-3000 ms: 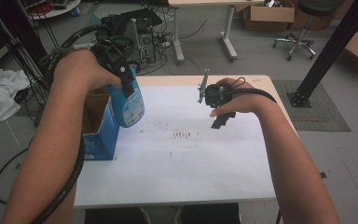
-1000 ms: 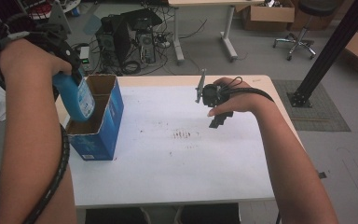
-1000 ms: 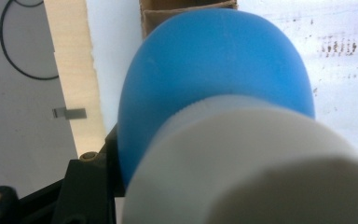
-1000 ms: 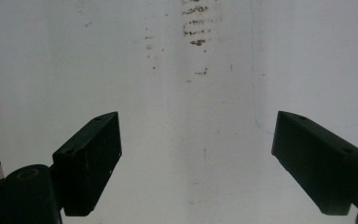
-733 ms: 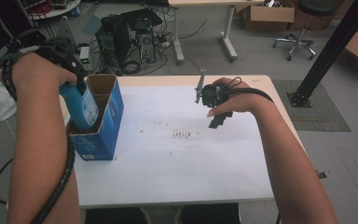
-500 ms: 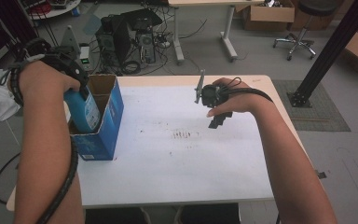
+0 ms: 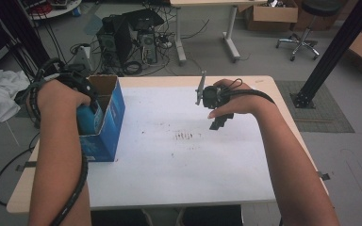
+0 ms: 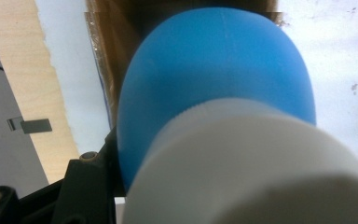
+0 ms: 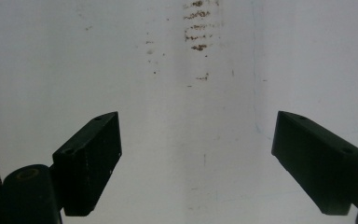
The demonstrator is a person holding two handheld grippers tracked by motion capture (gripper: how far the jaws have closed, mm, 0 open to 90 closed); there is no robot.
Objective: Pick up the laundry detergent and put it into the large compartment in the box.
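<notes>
- Far left, the left hand (image 7: pixel 59 96) carried the left gripper (image 7: pixel 82 92) over the open top of the blue box (image 7: pixel 108 117), which stood at the bench's left edge.
- In the left gripper view the jaws were clamped on the blue bottle (image 8: pixel 214 79), its white cap (image 8: pixel 247 168) nearest the lens and its round body pointing down into the brown inside of the box (image 8: pixel 107 46).
- From the high view the bottle (image 7: pixel 88 118) looked partly inside the box, close to the near wall; whether it touched the bottom I could not tell.
- The step in hand looked like stowing the bottle. To do it well: keep it upright, lower it straight so it clears the cardboard rim, and let go only once it rests on the floor of the box, or it may tip or knock the box off the edge.
- Centre, the white bench (image 7: pixel 179 179) lay bare but for some small brown marks (image 7: pixel 185 135).
- Right, the right hand (image 7: pixel 233 96) held the right gripper (image 7: pixel 219 120) above the bench, well apart from the box.
- Its jaws stood wide open with nothing between them, just white surface (image 9: pixel 196 140) below.
</notes>
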